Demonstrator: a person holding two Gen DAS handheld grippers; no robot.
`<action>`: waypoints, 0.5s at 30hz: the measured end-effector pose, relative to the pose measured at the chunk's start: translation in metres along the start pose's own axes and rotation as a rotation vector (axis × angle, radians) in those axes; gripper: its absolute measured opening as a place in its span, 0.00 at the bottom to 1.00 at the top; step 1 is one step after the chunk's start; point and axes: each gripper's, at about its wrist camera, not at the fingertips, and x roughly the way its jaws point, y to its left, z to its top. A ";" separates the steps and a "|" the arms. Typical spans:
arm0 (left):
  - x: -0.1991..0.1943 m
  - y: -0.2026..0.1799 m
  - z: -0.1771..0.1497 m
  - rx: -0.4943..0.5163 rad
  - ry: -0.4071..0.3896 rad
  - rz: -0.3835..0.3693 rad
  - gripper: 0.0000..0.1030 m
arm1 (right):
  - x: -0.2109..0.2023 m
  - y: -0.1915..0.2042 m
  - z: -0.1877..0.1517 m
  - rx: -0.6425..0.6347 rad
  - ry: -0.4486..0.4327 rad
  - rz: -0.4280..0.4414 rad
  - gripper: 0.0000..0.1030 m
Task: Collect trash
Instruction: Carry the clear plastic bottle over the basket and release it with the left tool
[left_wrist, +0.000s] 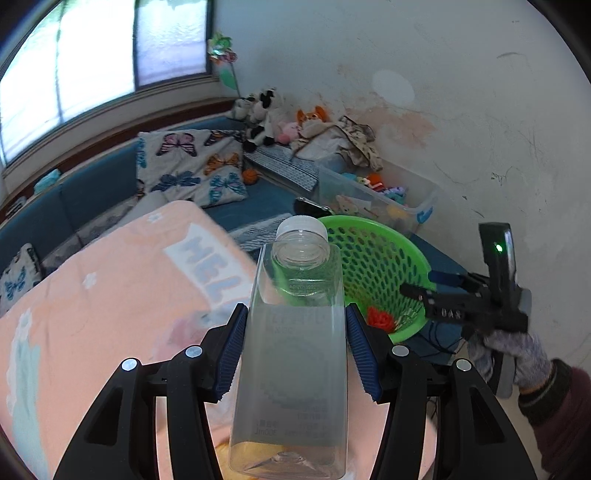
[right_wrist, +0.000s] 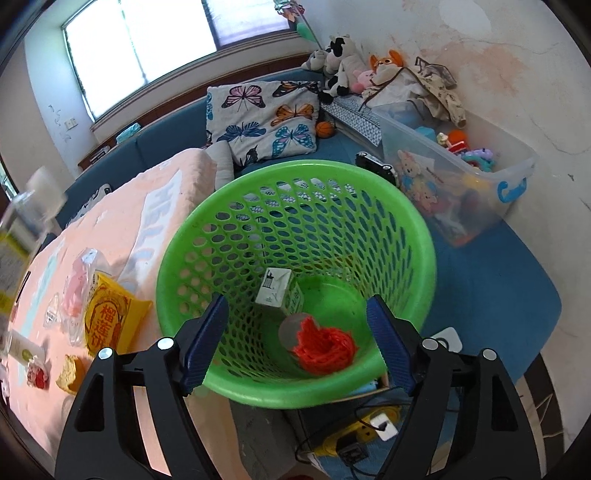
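Observation:
My left gripper (left_wrist: 295, 350) is shut on a clear square plastic bottle (left_wrist: 295, 354) with a white cap, held above the pink cloth-covered table (left_wrist: 92, 317). The green mesh basket (left_wrist: 373, 258) is just beyond it to the right. In the right wrist view the basket (right_wrist: 184, 258) is close below; it holds a small white carton (right_wrist: 277, 291), a grey lid and a red net wad (right_wrist: 325, 347). My right gripper (right_wrist: 295, 343) is open and empty over the basket's near rim. The bottle appears blurred at the left edge (right_wrist: 33, 206).
Wrappers lie on the table left of the basket: a yellow snack packet (right_wrist: 107, 317), clear plastic bags (right_wrist: 77, 288), small scraps (right_wrist: 37, 376). A clear toy bin (right_wrist: 454, 181), butterfly pillow (right_wrist: 266, 118) and plush toys sit behind. A power strip and cables (right_wrist: 369, 428) lie below the basket.

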 end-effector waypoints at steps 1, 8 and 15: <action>0.005 -0.003 0.004 0.006 0.006 -0.002 0.51 | -0.004 -0.003 -0.002 -0.004 -0.007 -0.005 0.75; 0.052 -0.032 0.035 0.025 0.059 -0.041 0.51 | -0.023 -0.019 -0.009 0.008 -0.044 -0.022 0.75; 0.107 -0.056 0.054 0.044 0.137 -0.047 0.51 | -0.029 -0.042 -0.018 0.044 -0.050 -0.031 0.75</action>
